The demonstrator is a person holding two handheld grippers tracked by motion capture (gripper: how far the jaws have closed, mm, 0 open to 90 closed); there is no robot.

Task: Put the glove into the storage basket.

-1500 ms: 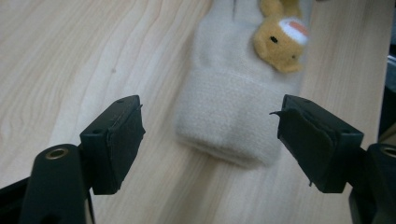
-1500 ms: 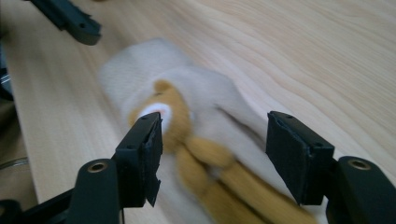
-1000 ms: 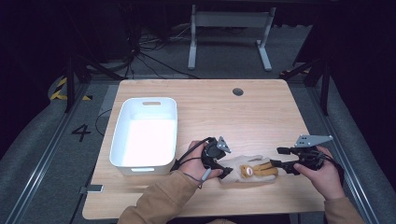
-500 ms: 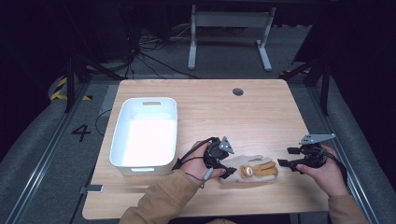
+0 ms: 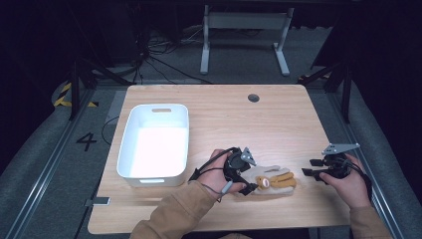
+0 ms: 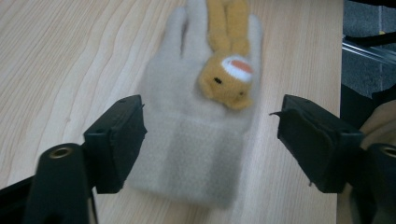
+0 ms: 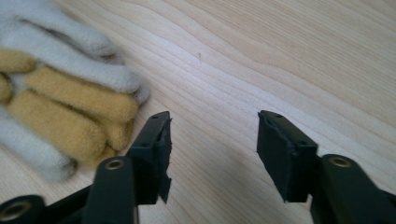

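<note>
Tabletop: glove (image 6: 196, 140) (flat) between left hand-held gripper (image 6: 210, 140) jaws.

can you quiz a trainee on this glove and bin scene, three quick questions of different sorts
1. True or false: the left gripper has its pads pressed on the glove.
2. What lies on the back of the glove? A) a yellow plush animal B) a metal spoon C) a blue lid
3. In the high view, on which side of the glove does the white bin stand?

Key
1. False. The jaws stand apart on either side of the cuff and have just been opening; the glove lies flat on the table.
2. A, the yellow plush animal.
3. To its left. The right gripper is open over bare wood to the glove's right.
</note>
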